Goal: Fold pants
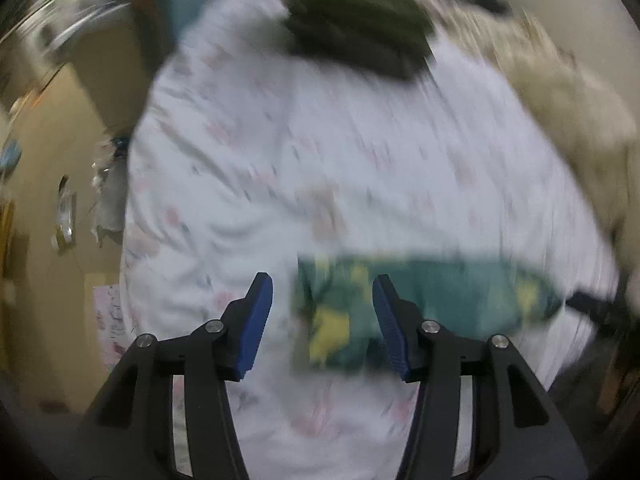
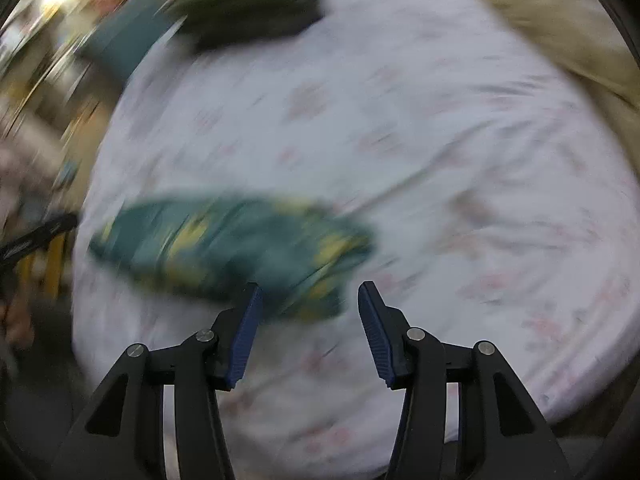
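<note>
White bedding (image 1: 360, 160) with a faint pink flower print fills most of both wrist views, spread over a bed and creased in places. Both pictures are heavily smeared by motion blur, so edges and small details are hard to read.

Teal pants (image 1: 432, 300) with yellow patches lie flat on the bedding as a long folded strip, near the front edge of the bed.

Left gripper (image 1: 322, 280) hangs above the left end of the pants with its blue pads apart and nothing pinched between them. Right gripper (image 2: 309, 288) hangs above the right end of the pants (image 2: 240, 248), likewise spread open and empty.

At the far side of the bed lies a dark green bundle of cloth (image 1: 360, 24), its shape too blurred to name. A beige blanket (image 2: 560, 28) heaps along the far right edge, partly cut off by the frame. Left of the bed, the floor clutter is unreadable.
</note>
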`<action>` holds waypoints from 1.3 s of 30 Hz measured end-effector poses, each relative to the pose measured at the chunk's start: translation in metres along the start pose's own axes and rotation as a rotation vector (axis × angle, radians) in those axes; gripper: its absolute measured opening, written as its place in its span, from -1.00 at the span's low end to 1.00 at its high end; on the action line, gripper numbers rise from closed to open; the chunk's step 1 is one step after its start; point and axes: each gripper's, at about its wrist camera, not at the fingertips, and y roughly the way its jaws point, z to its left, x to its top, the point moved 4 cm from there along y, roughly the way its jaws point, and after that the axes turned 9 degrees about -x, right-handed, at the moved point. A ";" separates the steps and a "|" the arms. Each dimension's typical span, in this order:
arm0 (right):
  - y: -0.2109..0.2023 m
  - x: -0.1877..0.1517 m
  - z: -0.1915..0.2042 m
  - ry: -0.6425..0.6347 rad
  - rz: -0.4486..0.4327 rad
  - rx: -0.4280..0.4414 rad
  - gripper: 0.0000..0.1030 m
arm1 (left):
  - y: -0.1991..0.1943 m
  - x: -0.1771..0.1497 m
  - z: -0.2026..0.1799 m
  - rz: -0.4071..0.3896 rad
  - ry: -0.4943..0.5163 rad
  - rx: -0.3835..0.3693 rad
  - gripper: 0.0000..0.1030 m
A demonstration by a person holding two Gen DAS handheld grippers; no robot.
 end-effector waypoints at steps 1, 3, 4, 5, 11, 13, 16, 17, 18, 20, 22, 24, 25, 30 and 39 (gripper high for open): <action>-0.002 0.004 -0.005 0.023 -0.033 -0.028 0.01 | 0.002 0.004 -0.001 -0.021 -0.018 -0.012 -0.06; -0.010 0.017 -0.003 0.030 -0.112 -0.012 0.01 | 0.013 0.004 -0.013 -0.001 0.007 -0.034 -0.06; -0.012 0.021 0.000 0.022 -0.132 0.008 0.01 | 0.024 0.002 -0.022 0.031 0.037 -0.049 -0.06; -0.014 0.025 0.007 0.000 -0.159 0.038 0.01 | 0.031 -0.002 -0.030 0.058 0.062 -0.061 -0.06; 0.014 0.029 0.069 -0.179 -0.099 0.152 -0.26 | 0.071 -0.030 -0.076 0.181 0.233 -0.034 -0.06; 0.025 0.021 0.082 -0.249 -0.080 0.088 -0.35 | 0.081 -0.038 -0.079 0.212 0.273 0.001 -0.06; 0.062 0.002 0.079 -0.273 0.074 0.008 -0.41 | 0.091 -0.047 -0.077 0.250 0.301 0.022 -0.02; 0.070 -0.005 0.072 -0.270 0.122 -0.006 -0.41 | 0.093 -0.051 -0.078 0.266 0.313 0.016 -0.01; 0.075 -0.010 0.069 -0.264 0.151 -0.005 -0.41 | 0.094 -0.053 -0.079 0.272 0.327 0.019 0.01; 0.079 -0.013 0.064 -0.257 0.172 -0.015 -0.41 | 0.093 -0.056 -0.080 0.266 0.356 0.028 0.03; 0.078 -0.013 0.059 -0.245 0.177 -0.020 -0.41 | 0.090 -0.058 -0.081 0.263 0.373 0.033 0.04; 0.079 -0.013 0.053 -0.213 0.188 -0.012 -0.41 | 0.089 -0.059 -0.079 0.264 0.377 0.034 0.07; 0.079 -0.013 0.049 -0.196 0.194 -0.005 -0.41 | 0.088 -0.060 -0.077 0.263 0.375 0.037 0.09; 0.080 -0.014 0.018 0.005 0.263 0.108 -0.32 | 0.085 -0.058 -0.067 0.263 0.326 0.029 0.26; 0.087 -0.018 -0.019 0.043 0.275 -0.135 -0.24 | 0.083 -0.055 -0.053 0.260 0.252 0.032 0.37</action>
